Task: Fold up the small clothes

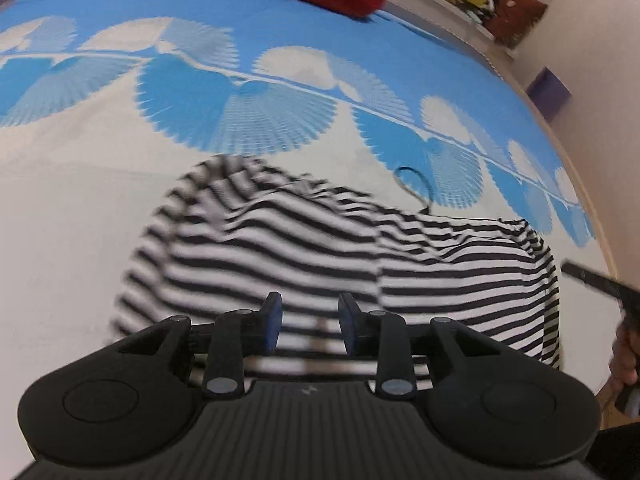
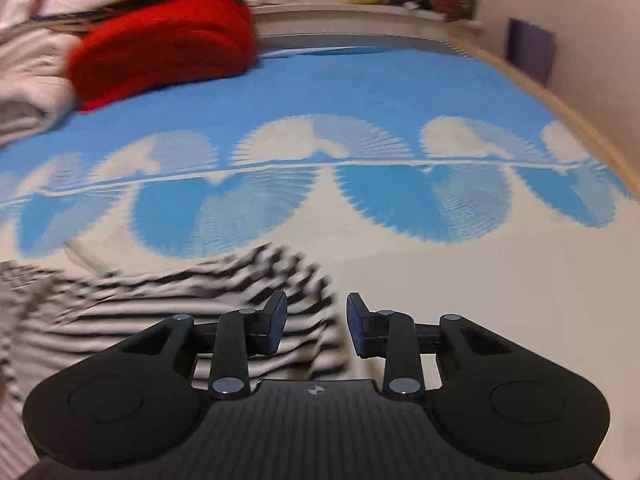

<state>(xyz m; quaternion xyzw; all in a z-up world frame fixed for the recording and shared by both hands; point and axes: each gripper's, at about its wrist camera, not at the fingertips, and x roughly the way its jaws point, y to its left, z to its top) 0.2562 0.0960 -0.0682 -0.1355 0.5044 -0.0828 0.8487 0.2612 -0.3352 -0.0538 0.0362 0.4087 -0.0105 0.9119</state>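
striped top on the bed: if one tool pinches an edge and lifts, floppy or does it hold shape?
Likely floppy: the striped top already lies in soft wrinkles and folds, so it should drape from a pinch. Probably light, being thin fabric lying nearly flat on the bedsheet. Pushed, it would likely bunch rather than slide whole. Both the left tool and right tool are open.

Right gripper [image 2: 316, 324], jaws apart, above the blurred edge of a striped garment [image 2: 192, 304], apparently untouched, on a blue-and-white bedspread [image 2: 400, 92].
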